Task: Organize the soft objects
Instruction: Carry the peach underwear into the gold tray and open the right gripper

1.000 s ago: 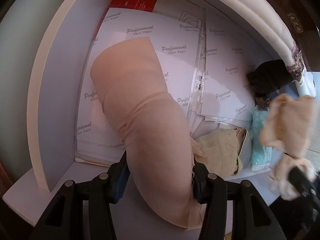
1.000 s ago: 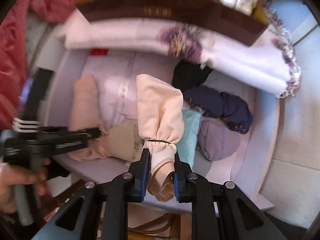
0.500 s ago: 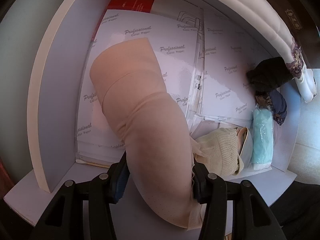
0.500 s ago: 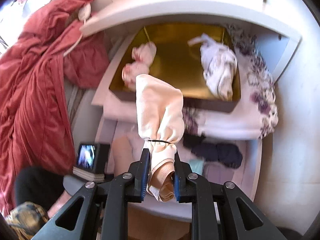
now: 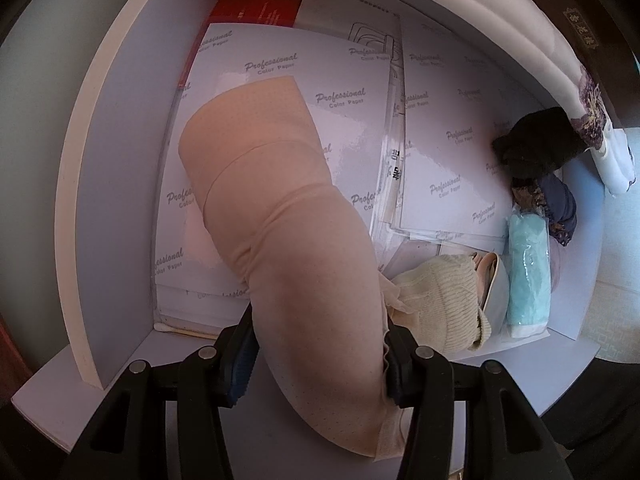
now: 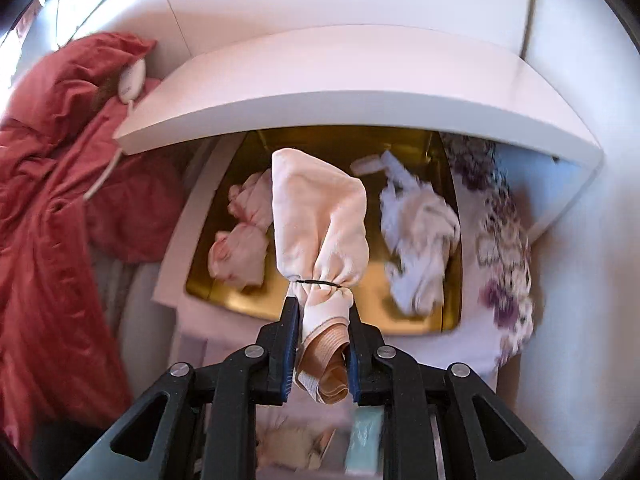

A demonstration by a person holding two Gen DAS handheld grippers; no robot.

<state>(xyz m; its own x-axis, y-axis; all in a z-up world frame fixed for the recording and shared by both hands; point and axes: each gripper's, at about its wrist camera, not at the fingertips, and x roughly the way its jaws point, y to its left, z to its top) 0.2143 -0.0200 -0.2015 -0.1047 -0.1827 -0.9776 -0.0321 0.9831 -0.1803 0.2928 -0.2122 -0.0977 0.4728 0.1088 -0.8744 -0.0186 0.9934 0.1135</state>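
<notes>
— Right gripper (image 6: 322, 344) first: what does it carry?

— Its jaws are nearly together, clamped on the tan cuff end of a cream sock bundle (image 6: 320, 224) cinched by a thin black band. The bundle stands up the middle of the right wrist frame, long axis running straight out from the fingertips toward the top.

— And beyond the bundle?

— Directly past its tip lies the gold tray (image 6: 420, 320), on a floral cloth (image 6: 504, 248) under a white shelf (image 6: 360, 92). A pink bundle (image 6: 240, 240) sits in the tray's left half, a white one (image 6: 420, 240) in its right half. The bare gold strip between them lines up with the held bundle, so the drop spot looks to be dead ahead rather than off to a side.

— Where is the left gripper (image 5: 320, 356)?

— Lower centre of its own frame, jaws about half spread and pressed on either flank of a wide beige stocking roll (image 5: 280, 216). That roll slants from the fingertips toward the upper left, over glossy paper packs (image 5: 344, 80) on a lower shelf.

— Anything beside it?

— A knitted cream sock (image 5: 444, 304) just right of the jaws, then a teal packet (image 5: 528, 276), with dark items (image 5: 536, 148) at the right edge.

— Which hand is nearer the tray?

— The right, by the look of it; the tray does not appear in the left view.
</notes>
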